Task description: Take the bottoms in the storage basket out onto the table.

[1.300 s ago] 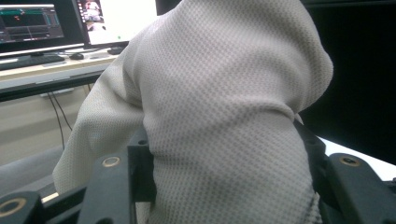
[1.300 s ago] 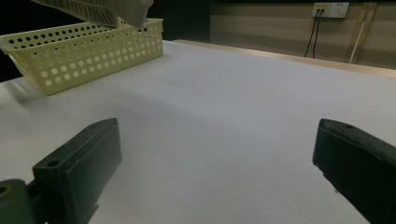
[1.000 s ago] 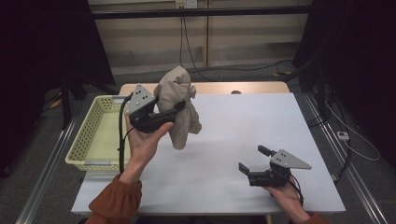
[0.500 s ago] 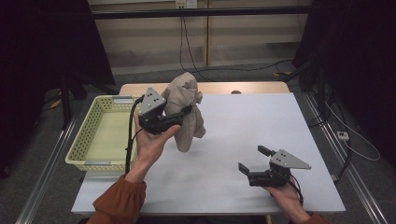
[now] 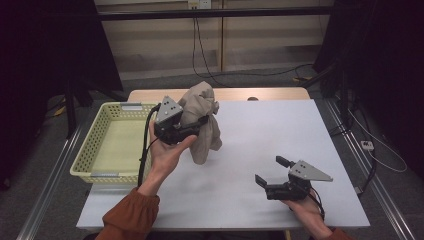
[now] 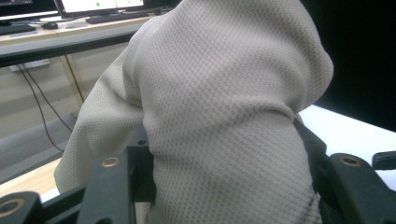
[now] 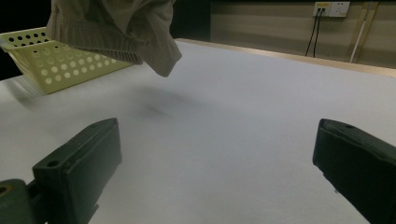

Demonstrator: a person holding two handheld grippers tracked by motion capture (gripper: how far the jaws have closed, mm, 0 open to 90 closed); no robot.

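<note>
A beige knitted garment (image 5: 202, 120) hangs bunched above the white table (image 5: 270, 130), just right of the yellow basket. My left gripper (image 5: 200, 122) is shut on it, lifted in a hand with an orange sleeve. In the left gripper view the cloth (image 6: 224, 116) bulges between the two black jaws and hides what lies beyond. Its lower hem (image 7: 116, 37) dangles clear of the table in the right gripper view. My right gripper (image 5: 267, 170) rests low at the front right of the table, jaws wide apart, nothing between them (image 7: 215, 158).
A perforated yellow basket (image 5: 95, 150) stands at the table's left edge, nothing visible inside it. Dark curtains flank the table and cables run on the floor behind. White tabletop stretches between the two grippers.
The left gripper has carried the garment to the right and lower, and the cloth now hangs more bunched. The right gripper has kept still.
</note>
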